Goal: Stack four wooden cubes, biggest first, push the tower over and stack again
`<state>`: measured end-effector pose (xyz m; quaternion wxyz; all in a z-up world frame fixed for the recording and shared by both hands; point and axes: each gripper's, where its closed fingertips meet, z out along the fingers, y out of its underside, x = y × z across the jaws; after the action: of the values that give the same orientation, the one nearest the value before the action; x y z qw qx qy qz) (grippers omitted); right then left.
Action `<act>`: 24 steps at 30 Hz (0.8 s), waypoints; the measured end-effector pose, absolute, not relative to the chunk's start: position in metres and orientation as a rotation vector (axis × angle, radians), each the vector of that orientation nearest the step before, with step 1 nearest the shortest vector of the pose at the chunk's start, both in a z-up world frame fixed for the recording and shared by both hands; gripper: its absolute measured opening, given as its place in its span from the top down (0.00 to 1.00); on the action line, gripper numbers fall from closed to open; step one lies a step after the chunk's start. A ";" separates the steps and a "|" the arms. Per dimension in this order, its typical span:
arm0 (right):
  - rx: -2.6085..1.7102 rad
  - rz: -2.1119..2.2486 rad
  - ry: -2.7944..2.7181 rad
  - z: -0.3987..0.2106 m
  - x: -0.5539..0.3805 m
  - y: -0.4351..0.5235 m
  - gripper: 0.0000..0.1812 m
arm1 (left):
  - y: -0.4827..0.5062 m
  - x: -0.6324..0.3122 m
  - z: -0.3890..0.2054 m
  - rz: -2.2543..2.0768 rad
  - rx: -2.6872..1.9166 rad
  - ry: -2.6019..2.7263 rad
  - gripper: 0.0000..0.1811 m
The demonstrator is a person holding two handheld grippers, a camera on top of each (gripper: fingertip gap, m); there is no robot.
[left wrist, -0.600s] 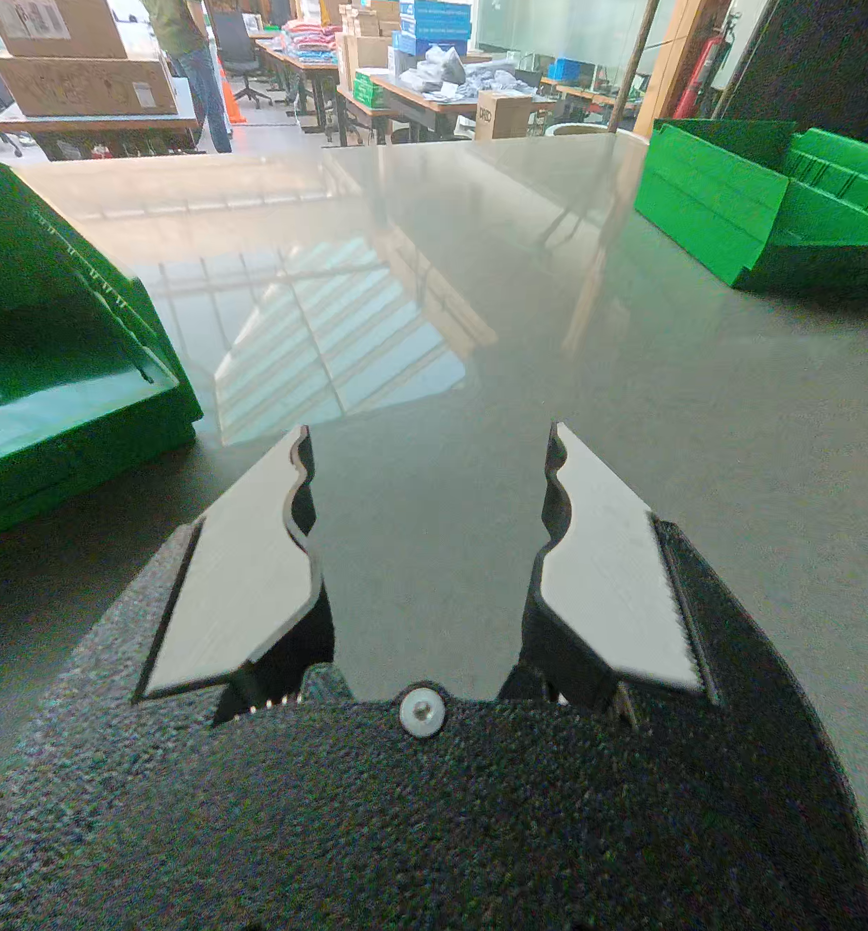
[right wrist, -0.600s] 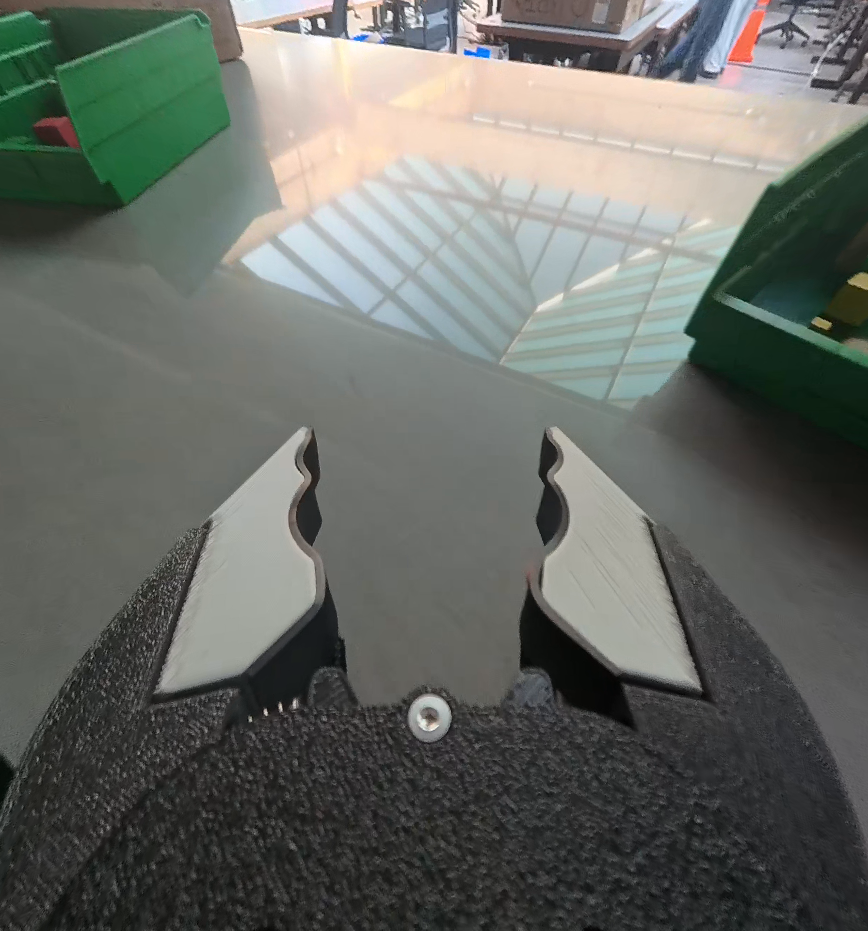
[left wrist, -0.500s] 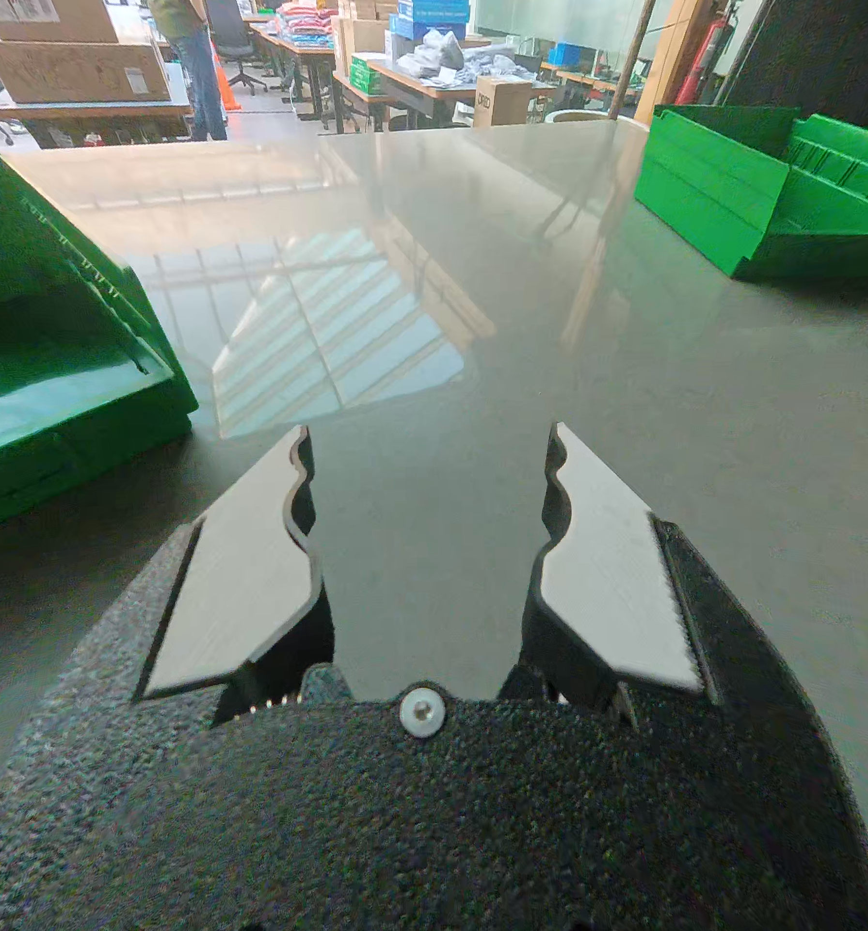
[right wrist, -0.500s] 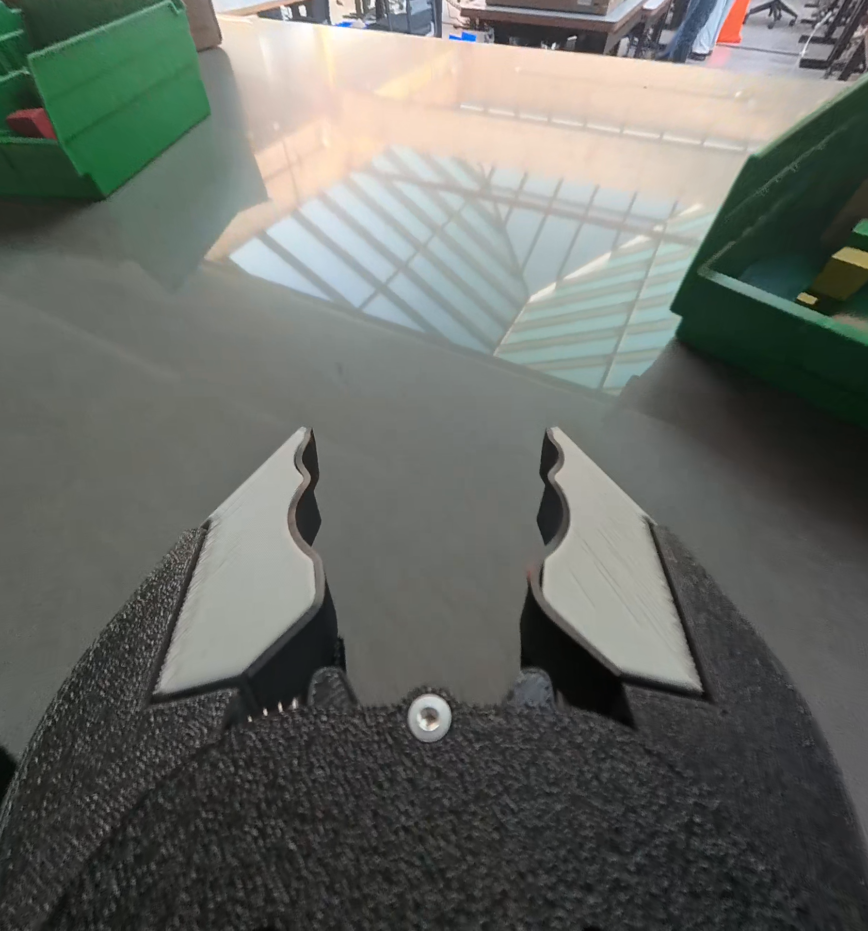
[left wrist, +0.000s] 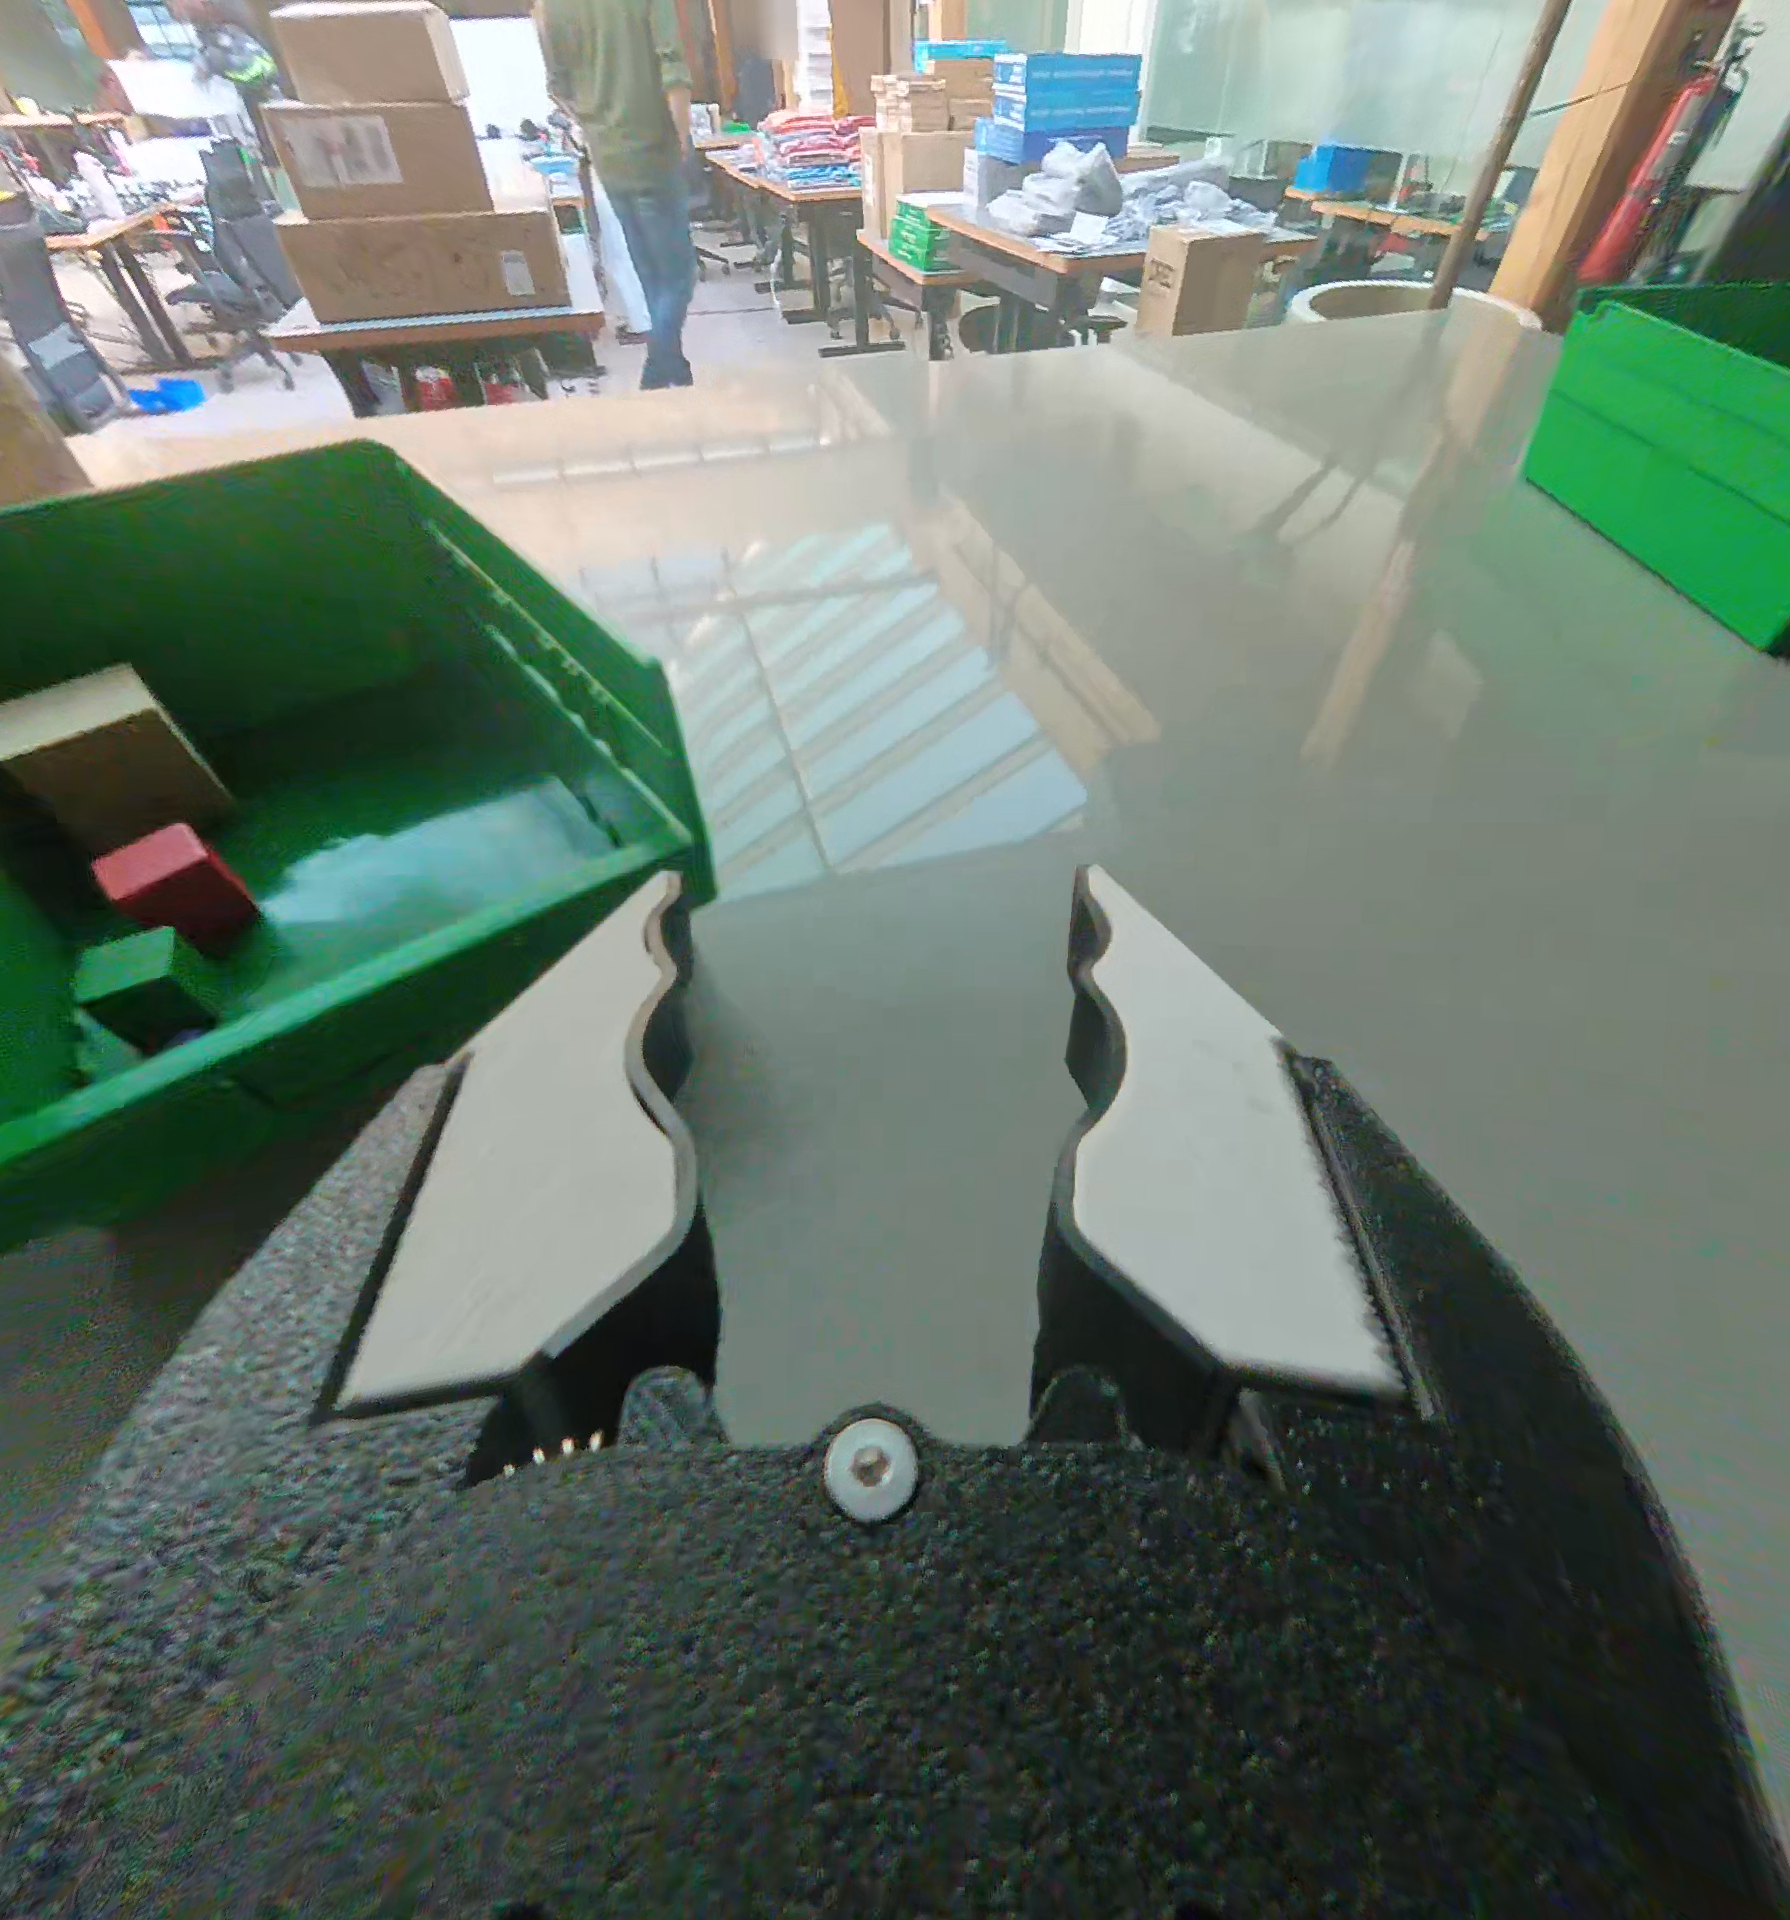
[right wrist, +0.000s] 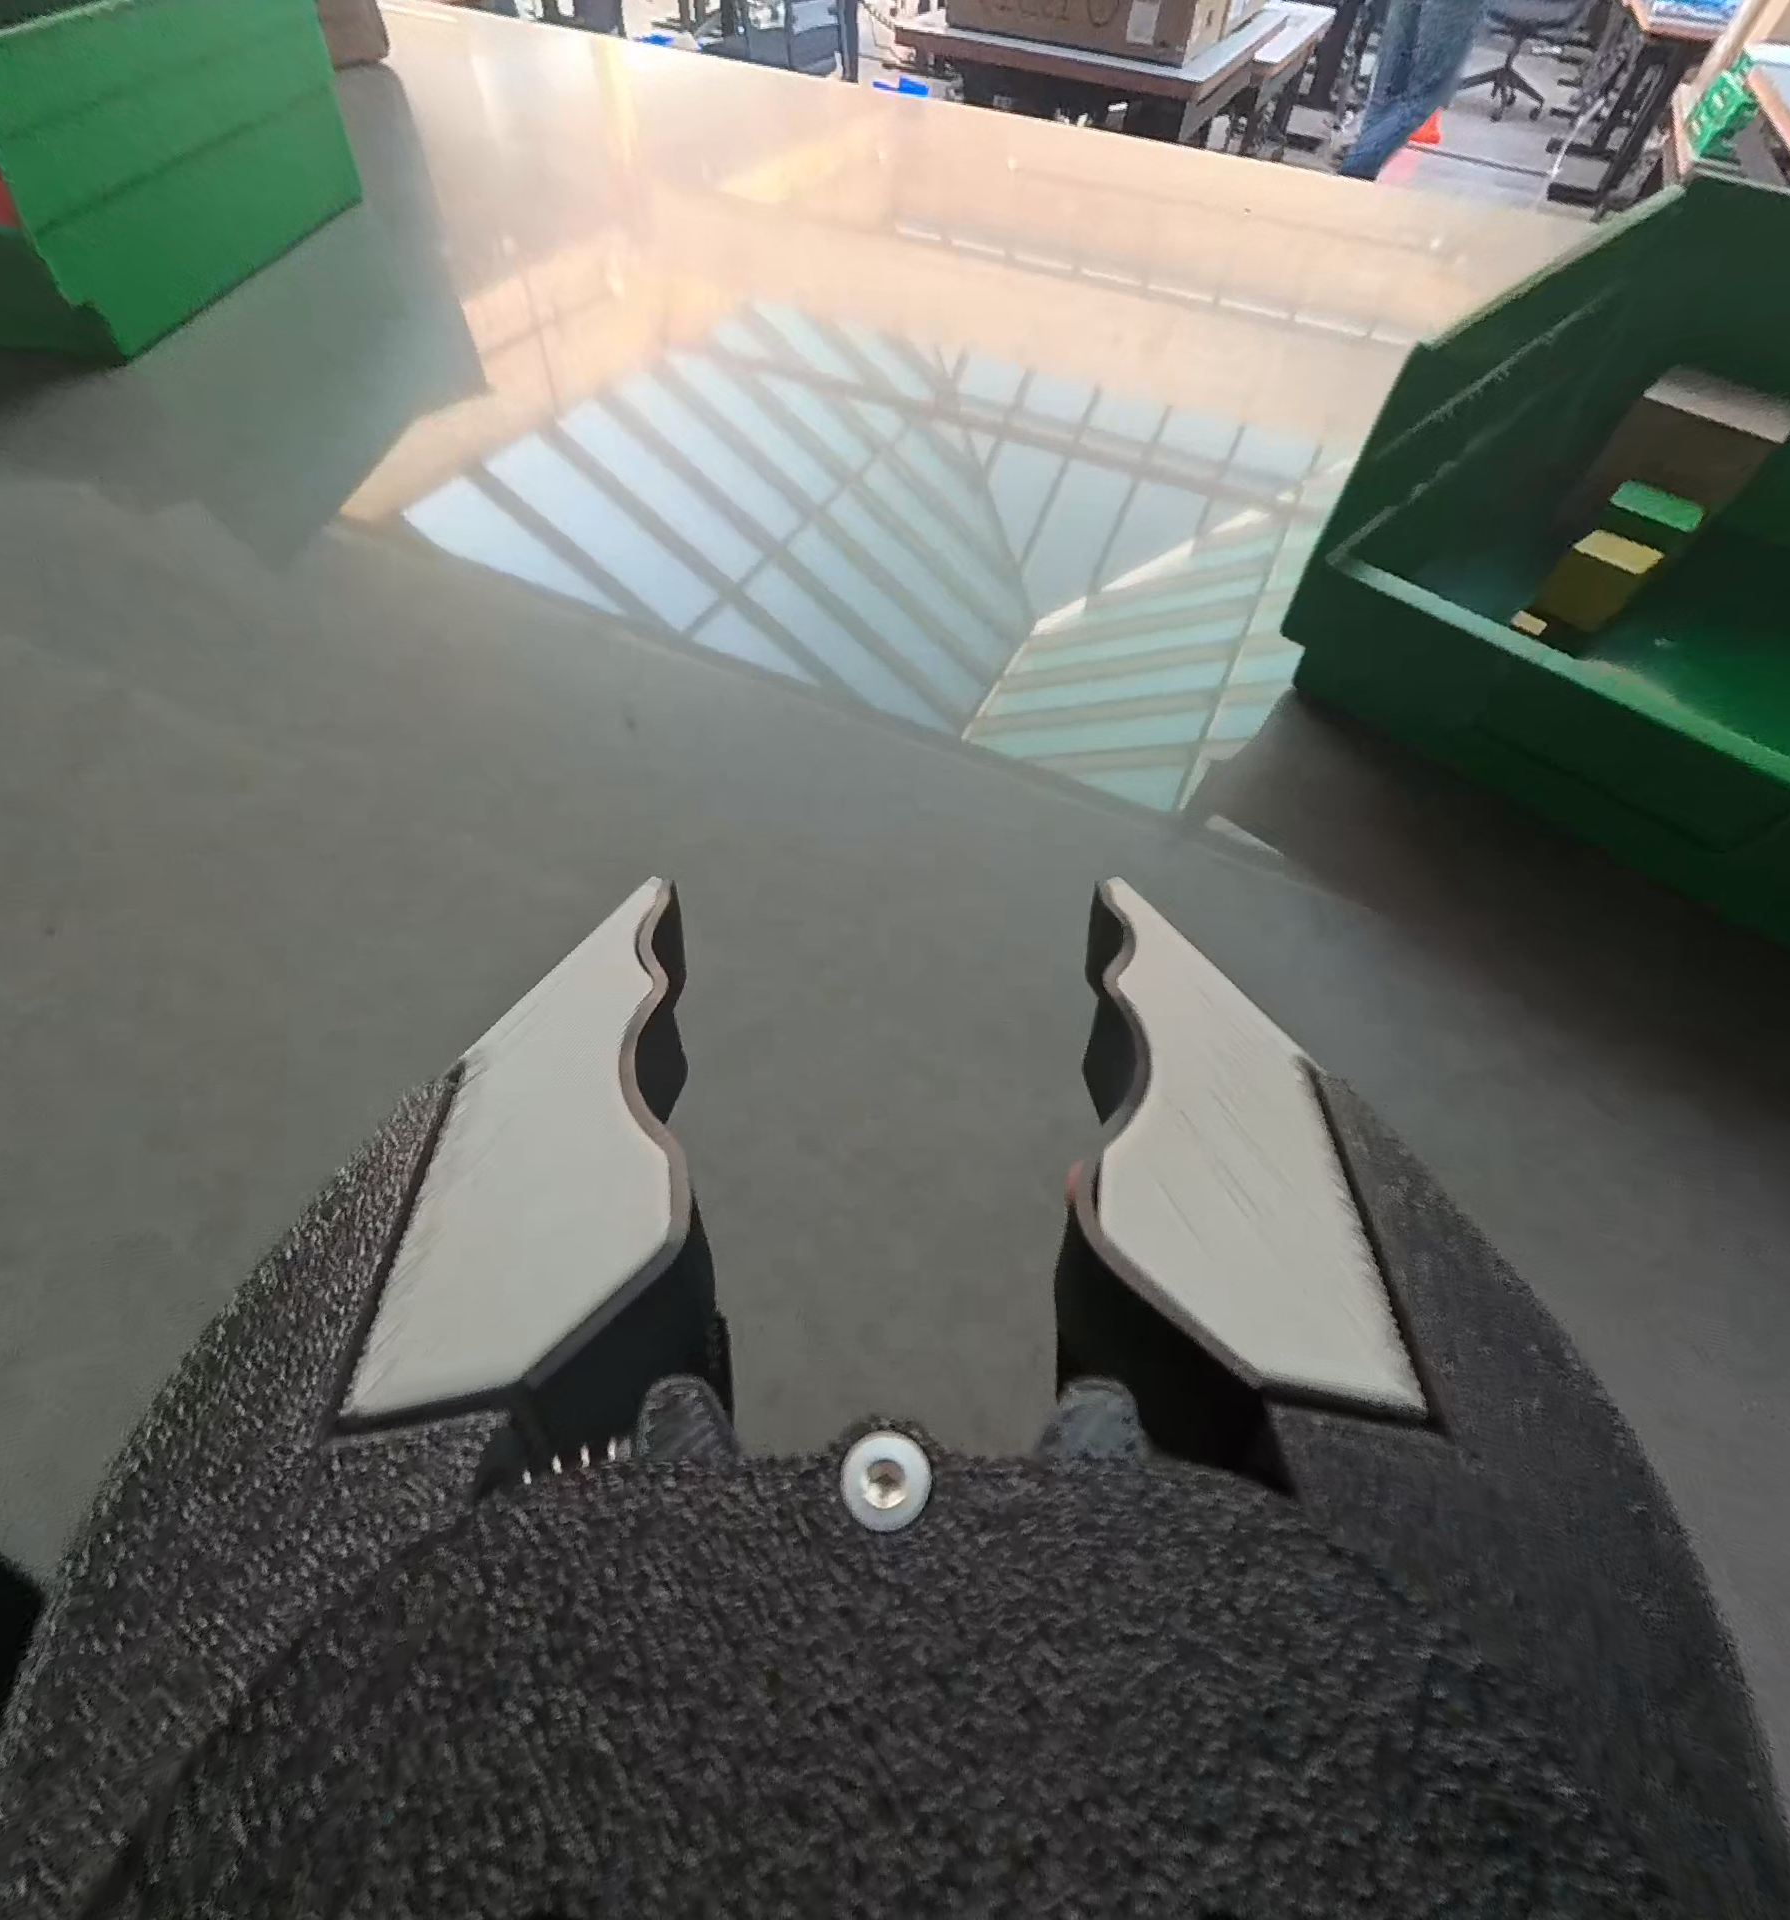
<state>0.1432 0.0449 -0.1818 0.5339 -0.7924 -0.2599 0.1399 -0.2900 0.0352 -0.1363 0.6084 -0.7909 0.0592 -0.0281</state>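
Green bin (left wrist: 371, 935) nearer left tool (left wrist: 875, 914), seemingly.

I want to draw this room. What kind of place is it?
Probably a warehouse-style workshop. Stacked cardboard boxes sit on a work table, more benches with supplies stand behind, and green plastic bins holding coloured blocks rest on the big grey table near the open left claw.

Big workshop or storeroom. Stacked cardboard boxes (left wrist: 403, 156) on work table, upper left of left wrist view. Long rows of tables with piled blue boxes (left wrist: 1062, 99) and folded cloth at top middle. Office chairs (left wrist: 236, 249) far left. Red fire extinguisher (left wrist: 1649, 177) on post, upper right. Green storage bins (left wrist: 1691, 468) on shiny grey counter (left wrist: 1286, 727).
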 end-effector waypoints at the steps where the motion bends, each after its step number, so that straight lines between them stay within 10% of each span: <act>1: -1.882 0.329 -0.639 -0.182 0.143 0.043 0.58 | 0.039 -0.303 -0.131 -0.037 -1.828 0.143 0.62; 24: -1.818 0.342 -0.791 -0.184 0.107 0.061 0.68 | 0.226 -0.567 -0.177 0.222 -2.759 -0.070 0.61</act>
<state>0.1065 0.0609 -0.1845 0.5353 -0.7632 -0.3322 0.1435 -0.5671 0.2263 -0.1771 0.1853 -0.9792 -0.0249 0.0788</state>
